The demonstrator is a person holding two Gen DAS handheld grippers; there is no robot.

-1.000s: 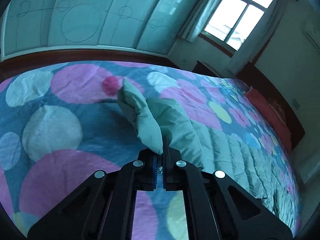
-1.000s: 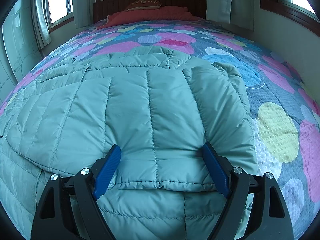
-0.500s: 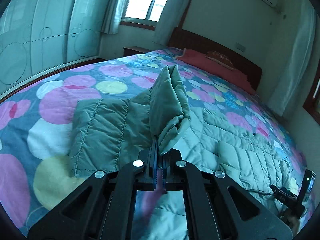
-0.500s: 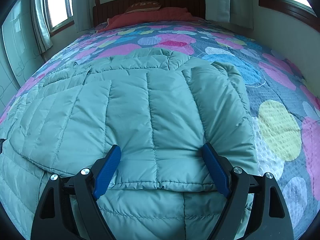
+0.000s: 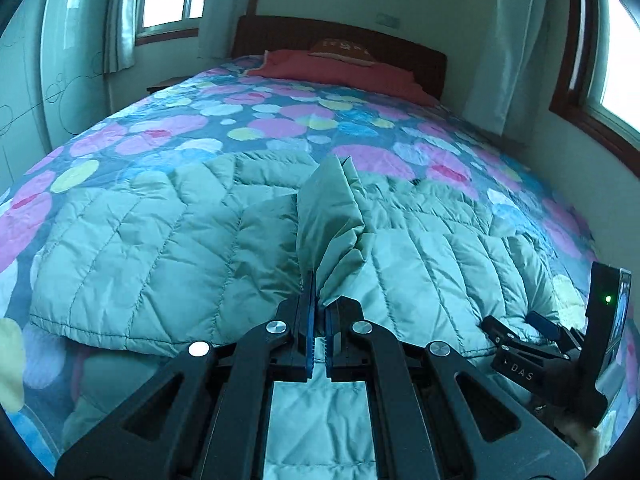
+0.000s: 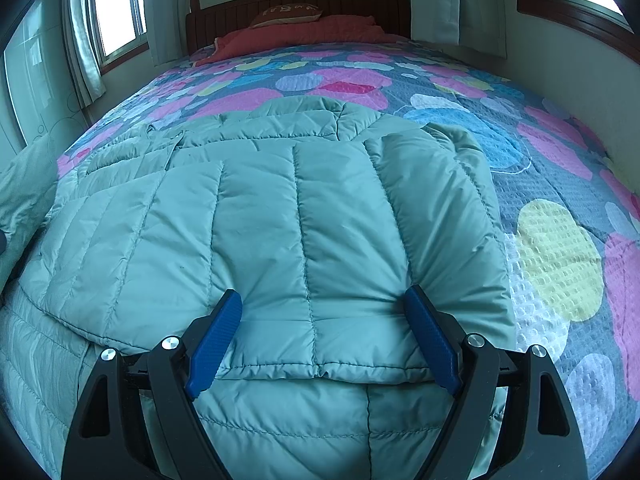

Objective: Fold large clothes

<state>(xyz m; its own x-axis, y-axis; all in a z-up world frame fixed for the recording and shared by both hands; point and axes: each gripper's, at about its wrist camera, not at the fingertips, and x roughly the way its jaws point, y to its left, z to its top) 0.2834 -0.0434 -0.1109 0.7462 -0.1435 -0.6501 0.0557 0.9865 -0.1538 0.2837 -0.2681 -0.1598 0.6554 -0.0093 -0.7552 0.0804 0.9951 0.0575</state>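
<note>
A large pale-green quilted puffer jacket [image 5: 168, 248] lies spread on the bed; it also fills the right wrist view [image 6: 280, 232]. My left gripper [image 5: 319, 304] is shut on a bunched end of the jacket's sleeve [image 5: 334, 216], held up over the jacket's middle. My right gripper [image 6: 322, 336] is open, its blue pads [image 6: 218, 332] resting on either side of a folded panel near the jacket's right edge. The right gripper also shows at the right of the left wrist view [image 5: 536, 340].
The bed has a bedspread with coloured circles [image 6: 556, 256]. A red pillow [image 6: 304, 32] and dark wooden headboard [image 6: 360, 4] are at the far end. Windows with curtains [image 6: 116, 12] are on the left wall, and a wall runs close along the right side.
My left gripper has swung round with the sleeve end, from over the bedspread at the jacket's left side to over the jacket's middle. The right gripper has stayed in place, open.
</note>
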